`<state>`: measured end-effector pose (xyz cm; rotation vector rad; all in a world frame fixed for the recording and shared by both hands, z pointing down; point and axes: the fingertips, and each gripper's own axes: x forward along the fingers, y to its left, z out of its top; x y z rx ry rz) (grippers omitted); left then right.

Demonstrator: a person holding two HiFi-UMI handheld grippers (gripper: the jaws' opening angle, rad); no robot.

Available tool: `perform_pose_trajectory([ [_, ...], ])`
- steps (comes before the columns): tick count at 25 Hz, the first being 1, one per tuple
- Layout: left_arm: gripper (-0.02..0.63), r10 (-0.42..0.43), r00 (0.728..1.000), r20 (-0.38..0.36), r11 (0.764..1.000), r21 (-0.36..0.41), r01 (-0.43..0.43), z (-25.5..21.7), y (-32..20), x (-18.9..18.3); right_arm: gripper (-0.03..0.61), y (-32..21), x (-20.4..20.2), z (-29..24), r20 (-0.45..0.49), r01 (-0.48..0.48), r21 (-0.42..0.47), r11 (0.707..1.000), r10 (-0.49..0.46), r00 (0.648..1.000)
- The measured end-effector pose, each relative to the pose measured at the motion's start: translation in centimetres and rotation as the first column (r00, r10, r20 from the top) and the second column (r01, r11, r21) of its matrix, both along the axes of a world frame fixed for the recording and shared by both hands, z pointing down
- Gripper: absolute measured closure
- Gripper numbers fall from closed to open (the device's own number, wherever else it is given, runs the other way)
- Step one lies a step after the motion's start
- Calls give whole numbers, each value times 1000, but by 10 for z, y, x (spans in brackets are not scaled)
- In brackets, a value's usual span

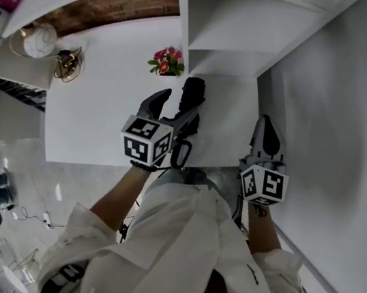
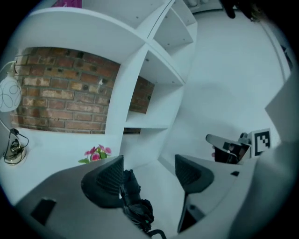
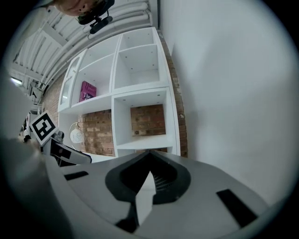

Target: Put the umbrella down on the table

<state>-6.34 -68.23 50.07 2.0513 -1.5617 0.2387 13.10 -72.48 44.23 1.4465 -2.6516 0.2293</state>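
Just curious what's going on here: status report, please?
Left gripper open; right gripper shut, empty. Umbrella between left jaws, against one jaw, over table. Flowers beyond, not blocking.

The umbrella [image 2: 136, 207] is crumpled black cloth, the table [image 1: 101, 102] smooth matt white.

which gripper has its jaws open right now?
The left gripper: its jaws stand wide apart, with the black folded umbrella lying against one of them. The right gripper has its jaws pressed together with nothing between.
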Motion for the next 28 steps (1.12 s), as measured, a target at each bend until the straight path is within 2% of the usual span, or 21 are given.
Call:
perform_pose_trajectory([
  [2, 259, 16, 1000, 7, 996, 88, -16, -30, 7, -2, 560, 5, 4, -18, 0, 0, 35, 999, 0, 1000],
  [4, 261, 13, 999, 32, 982, 188, -19, -61, 14, -7, 560, 10, 9, -34, -1, 4, 67, 998, -4, 1000],
  [7, 313, -28, 998, 61, 941, 337, 6, -107, 27, -21, 560, 16, 18, -59, 8, 0, 110, 994, -1, 1000],
  [10, 352, -72, 995, 73, 895, 445, 32, -145, 41, -35, 560, 20, 28, -86, 38, -14, 154, 988, 8, 999],
  [18, 399, -166, 979, 118, 800, 597, 63, -203, 78, -65, 560, 31, 51, -138, 76, -51, 248, 968, 33, 997],
  [23, 449, -219, 968, 125, 755, 650, 87, -221, 89, -80, 560, 33, 61, -151, 81, -70, 274, 959, 50, 995],
  [25, 479, -228, 966, 125, 740, 666, 89, -224, 88, -86, 560, 30, 63, -154, 81, -80, 277, 958, 60, 995],
  [28, 501, -240, 964, 112, 737, 667, 106, -225, 83, -98, 560, 26, 59, -157, 79, -91, 277, 957, 72, 994],
])
